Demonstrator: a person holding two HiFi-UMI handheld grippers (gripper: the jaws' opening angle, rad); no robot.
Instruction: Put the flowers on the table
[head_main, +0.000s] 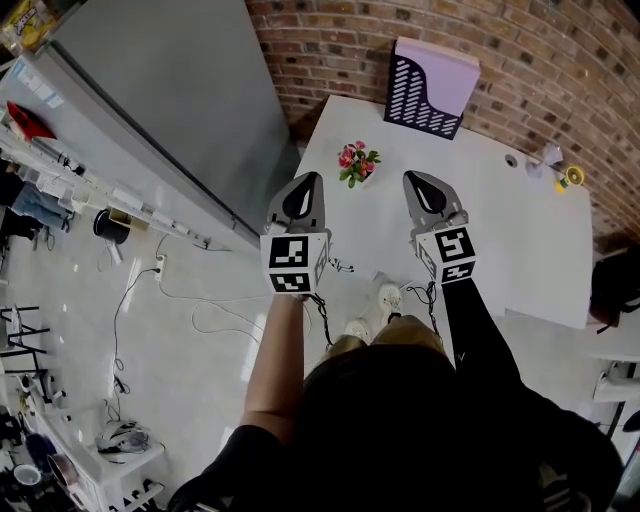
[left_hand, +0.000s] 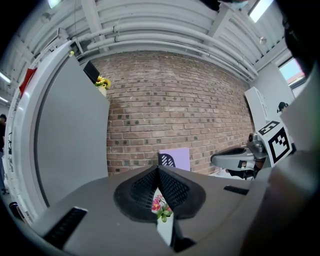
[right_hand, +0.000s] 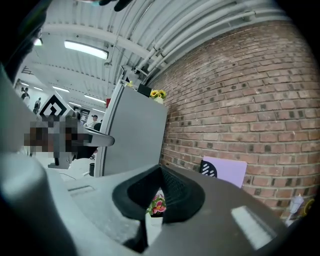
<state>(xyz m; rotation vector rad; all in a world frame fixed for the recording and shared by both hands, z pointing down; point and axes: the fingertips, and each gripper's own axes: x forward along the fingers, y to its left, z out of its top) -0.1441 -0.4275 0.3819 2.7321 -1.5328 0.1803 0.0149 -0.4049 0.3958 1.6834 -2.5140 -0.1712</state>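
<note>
With left tongs (head_main: 308, 182) and right tongs (head_main: 416, 180) both hanging closed and empty, and flowers (head_main: 357, 162) standing on the table (head_main: 500, 220) ahead between them, reaching in closed is probably risking toppling them

Noted the left gripper (head_main: 311, 181): a grey moulded shell tapering to a point, with a black teardrop inset on top. The right gripper (head_main: 414, 181) was of the same build. Each carried a white cube with black square markers: left cube (head_main: 293, 265), right cube (head_main: 448, 256). A thin black cable (head_main: 321, 312) ran below the left cube. The pads (left_hand: 175, 189) were black with a fine mesh texture.

Clothing was a black top (head_main: 430, 430), with a long black sleeve (head_main: 478, 330) on the right arm and a short black sleeve (head_main: 250, 445) on the left. Also tan trousers (head_main: 405, 335) and white shoes (head_main: 385, 298).
</note>
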